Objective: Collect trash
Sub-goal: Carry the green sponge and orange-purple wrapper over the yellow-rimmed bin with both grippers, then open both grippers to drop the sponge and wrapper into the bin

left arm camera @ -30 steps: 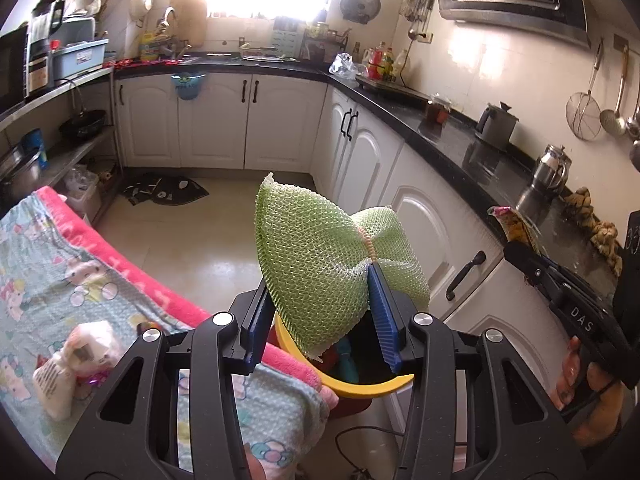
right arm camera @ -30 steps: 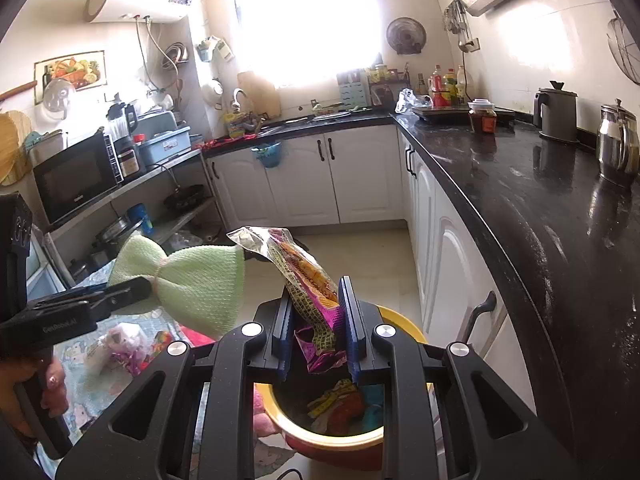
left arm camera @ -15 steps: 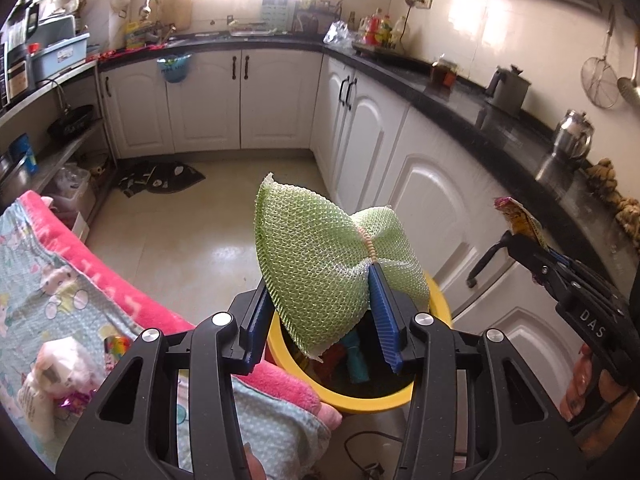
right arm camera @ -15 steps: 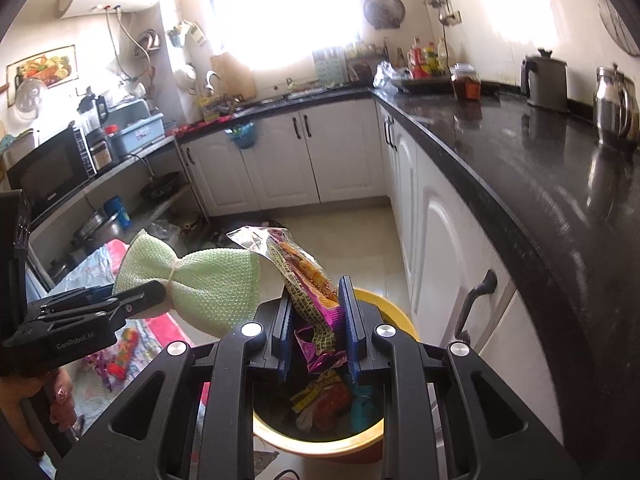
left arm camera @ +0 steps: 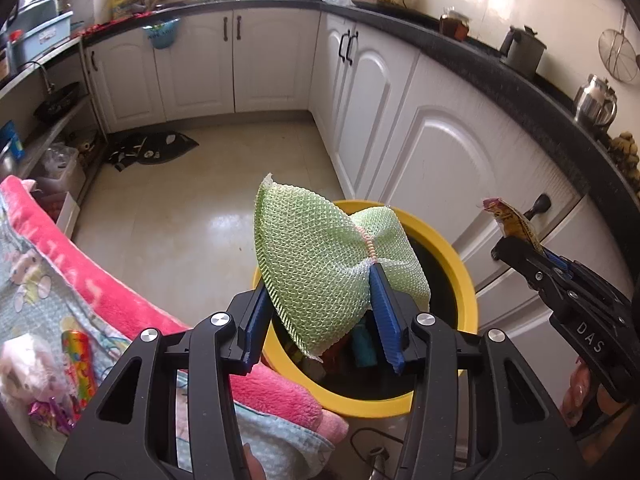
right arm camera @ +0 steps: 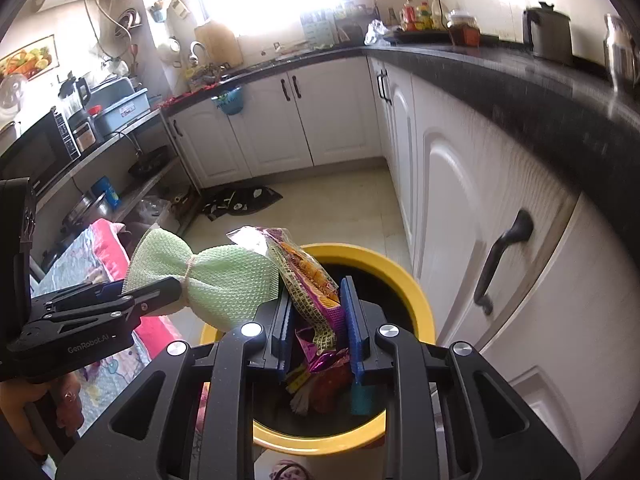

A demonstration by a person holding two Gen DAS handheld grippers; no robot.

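Left gripper [left arm camera: 320,312] clamps green mesh scourer [left arm camera: 320,264] between its blue pads; scourer bulges up and forward of the fingertips, cinched at its middle by a pink band. Directly below and ahead of this gripper: yellow bin [left arm camera: 460,264], open-topped, trash visible inside.

Right gripper [right arm camera: 316,320]: jaws opening, with purple-and-orange snack wrapper [right arm camera: 308,280] still between the pads; the far pad appears to have let go, the near one I cannot tell. Wrapper tilts up and away from the fingertips, its lower end crumpled between the pads. Same bin lies beneath this gripper, rim just past the fingertips.

Scourer and wrapper touch or overlap in the right wrist view, both over the bin mouth. Pink-edged blanket [left arm camera: 120,300] abuts the bin on the left gripper's near left side, with more wrappers [left arm camera: 80,360] lying on it.
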